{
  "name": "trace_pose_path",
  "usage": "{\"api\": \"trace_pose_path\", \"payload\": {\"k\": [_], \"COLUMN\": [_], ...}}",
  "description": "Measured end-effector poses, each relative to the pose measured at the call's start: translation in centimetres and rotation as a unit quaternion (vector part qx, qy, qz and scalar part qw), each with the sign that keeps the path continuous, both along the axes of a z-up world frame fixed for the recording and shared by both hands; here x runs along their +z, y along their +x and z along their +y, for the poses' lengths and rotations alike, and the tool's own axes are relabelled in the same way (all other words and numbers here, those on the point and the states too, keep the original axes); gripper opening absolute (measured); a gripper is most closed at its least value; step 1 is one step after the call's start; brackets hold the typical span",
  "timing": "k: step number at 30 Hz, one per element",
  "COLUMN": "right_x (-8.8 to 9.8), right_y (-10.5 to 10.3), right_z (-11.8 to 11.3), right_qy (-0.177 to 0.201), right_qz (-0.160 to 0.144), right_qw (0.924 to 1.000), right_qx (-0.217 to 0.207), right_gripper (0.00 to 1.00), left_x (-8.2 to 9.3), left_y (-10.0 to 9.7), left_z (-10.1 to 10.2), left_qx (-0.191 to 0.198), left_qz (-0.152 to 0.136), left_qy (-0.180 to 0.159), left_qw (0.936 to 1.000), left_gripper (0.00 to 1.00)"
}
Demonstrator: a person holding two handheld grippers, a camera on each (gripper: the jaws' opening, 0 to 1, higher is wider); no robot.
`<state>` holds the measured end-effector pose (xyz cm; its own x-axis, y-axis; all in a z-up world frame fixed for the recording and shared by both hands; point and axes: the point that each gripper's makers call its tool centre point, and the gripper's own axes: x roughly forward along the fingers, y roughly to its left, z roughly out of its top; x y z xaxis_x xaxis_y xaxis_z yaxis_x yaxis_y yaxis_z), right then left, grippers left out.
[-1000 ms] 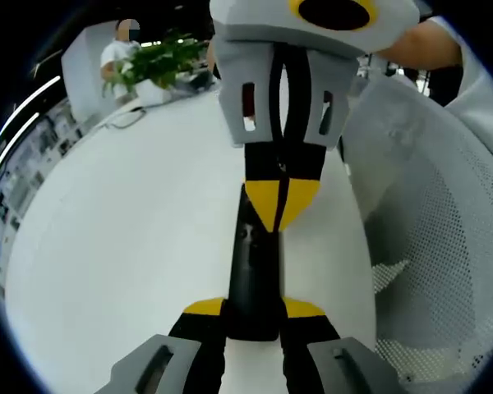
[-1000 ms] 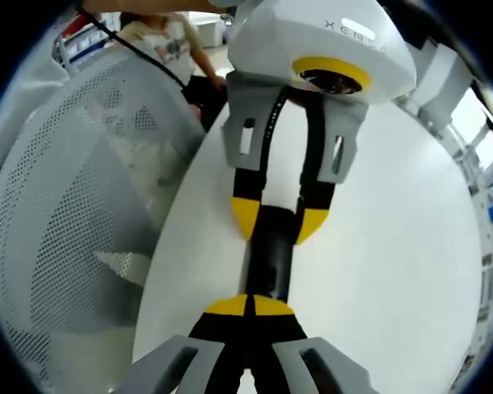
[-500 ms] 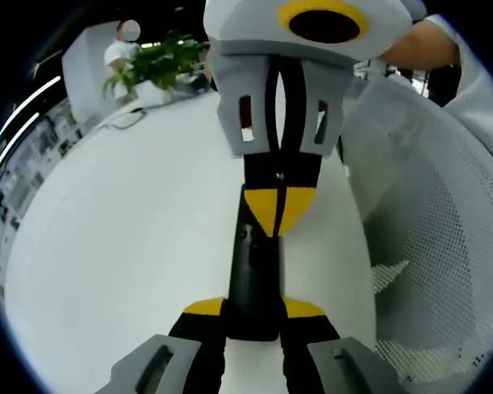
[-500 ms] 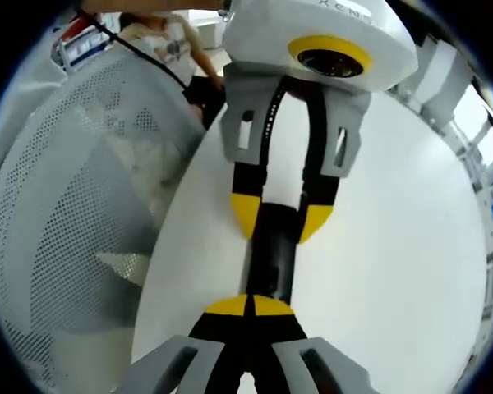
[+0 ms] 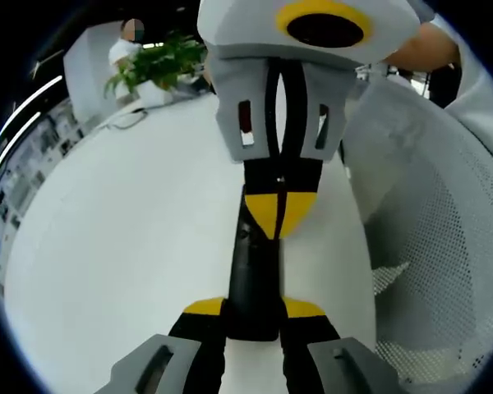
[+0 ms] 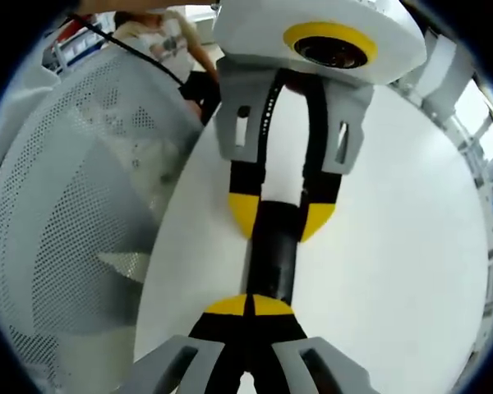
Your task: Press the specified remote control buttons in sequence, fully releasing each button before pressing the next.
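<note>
No text can be read anywhere (any distant print is blurred).

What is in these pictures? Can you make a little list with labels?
Held thing: black remote, lying on the white table
Left tool: yellow tips clamped on one end of the remote
Right tool: yellow tips closed together, resting on top of the remote near its other end
Beside the table: white mesh chair
Far away: green plant
</note>
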<state>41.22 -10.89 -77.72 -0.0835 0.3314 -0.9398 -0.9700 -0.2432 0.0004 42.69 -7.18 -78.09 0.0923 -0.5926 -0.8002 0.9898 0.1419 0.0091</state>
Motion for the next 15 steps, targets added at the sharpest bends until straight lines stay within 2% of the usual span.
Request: {"api": "trace_pose_path", "payload": {"k": [15], "right_x": [0.01], "right_y": [0.37], "right_z": [-0.21], "right_qy": [0.013], "right_qz": [-0.001], "right_qw": [0.9998], "right_qx": [-0.014], "right_gripper": [0.00], "left_x": [0.00], "left_y": [0.02], "left_z": [-0.02], "left_qx": [-0.003], "left_qz": [-0.002], "left_qy": [0.002], "left_qw": [1.0000], "left_gripper": [0.24]}}
